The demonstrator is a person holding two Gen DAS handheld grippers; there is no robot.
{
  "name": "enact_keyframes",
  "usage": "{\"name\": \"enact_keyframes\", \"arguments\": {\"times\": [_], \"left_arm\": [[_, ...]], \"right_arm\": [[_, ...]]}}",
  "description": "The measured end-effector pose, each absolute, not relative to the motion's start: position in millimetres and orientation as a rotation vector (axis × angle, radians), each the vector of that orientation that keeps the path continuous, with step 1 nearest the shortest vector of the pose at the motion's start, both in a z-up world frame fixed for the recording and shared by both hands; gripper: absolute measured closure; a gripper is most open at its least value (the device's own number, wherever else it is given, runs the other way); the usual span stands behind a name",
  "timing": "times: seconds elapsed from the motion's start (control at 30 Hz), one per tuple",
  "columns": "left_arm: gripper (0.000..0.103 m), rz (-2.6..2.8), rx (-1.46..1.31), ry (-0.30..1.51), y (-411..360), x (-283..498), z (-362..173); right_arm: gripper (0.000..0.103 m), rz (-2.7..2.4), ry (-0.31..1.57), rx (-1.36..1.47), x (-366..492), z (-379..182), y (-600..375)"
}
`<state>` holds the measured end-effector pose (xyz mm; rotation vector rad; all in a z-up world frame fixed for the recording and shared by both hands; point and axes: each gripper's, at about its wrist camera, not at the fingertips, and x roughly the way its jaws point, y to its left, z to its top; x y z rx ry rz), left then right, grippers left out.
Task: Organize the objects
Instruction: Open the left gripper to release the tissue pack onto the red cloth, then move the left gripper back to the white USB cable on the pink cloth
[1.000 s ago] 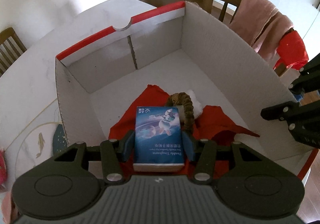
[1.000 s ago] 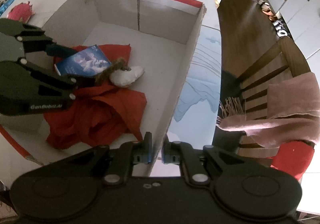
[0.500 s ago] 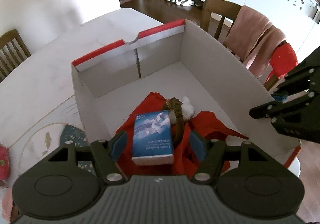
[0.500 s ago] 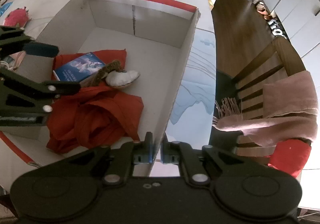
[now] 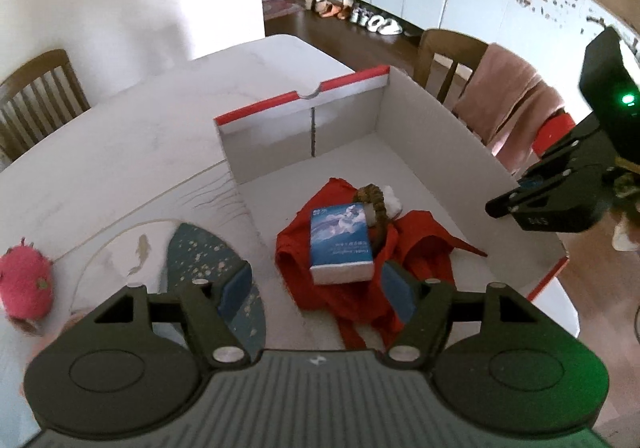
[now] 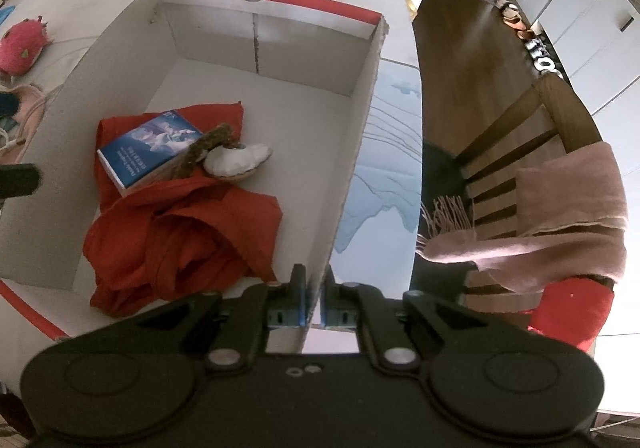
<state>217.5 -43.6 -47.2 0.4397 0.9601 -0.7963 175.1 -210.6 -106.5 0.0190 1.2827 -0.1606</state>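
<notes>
A large white cardboard box [image 5: 436, 136] with a red-trimmed rim sits open on a pale table [image 5: 132, 152]. Inside it, toward the near left corner, a crumpled red cloth [image 6: 188, 224] lies on the box floor. A blue tissue pack [image 5: 340, 244] rests on top of the cloth, tilted. Just beside the pack, touching it, a brown braided rope piece [image 5: 376, 204] lies against a white shell-shaped object [image 6: 238, 160]. The left gripper [image 5: 316, 290] hangs above the near edge of the box with its jaws opening, the blue pads well apart; the tissue pack shows between them but lies down on the cloth, apart from the pads. The right gripper [image 6: 314, 302] is clamped on the right-hand wall of the box, one pad on each side of the cardboard near the corner. Outside the box, on the table to the left, lie a pink plush toy [image 5: 24, 284] and a dark blue speckled mat [image 5: 208, 264]. A wooden chair [image 6: 520, 152] draped with a pink towel [image 6: 560, 216] stands to the right of the table.
</notes>
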Motion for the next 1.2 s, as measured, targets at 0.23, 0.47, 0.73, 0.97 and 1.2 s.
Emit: {"name": "enact_keyframes", "arguments": {"times": [0.23, 0.47, 0.73, 0.97, 1.2], "left_arm": [[0.028, -0.747, 0.381, 0.94, -2, 214, -30], [0.025, -0.648, 0.325, 0.946, 55, 215, -25], [0.011, -0.47, 0.255, 0.96, 139, 235, -30], [0.004, -0.531, 0.372, 0.953, 159, 239, -52], [0.004, -0.604, 0.521, 0.971, 155, 247, -74]], "right_arm": [[0.098, -0.174, 1.285, 0.022, 176, -106, -210], [0.098, -0.18, 1.29, 0.013, 177, -106, -208], [0.098, -0.19, 1.299, 0.017, 178, -107, -208], [0.097, -0.194, 1.306, 0.013, 179, -108, -207], [0.097, -0.205, 1.307, 0.012, 179, -108, -206]]}}
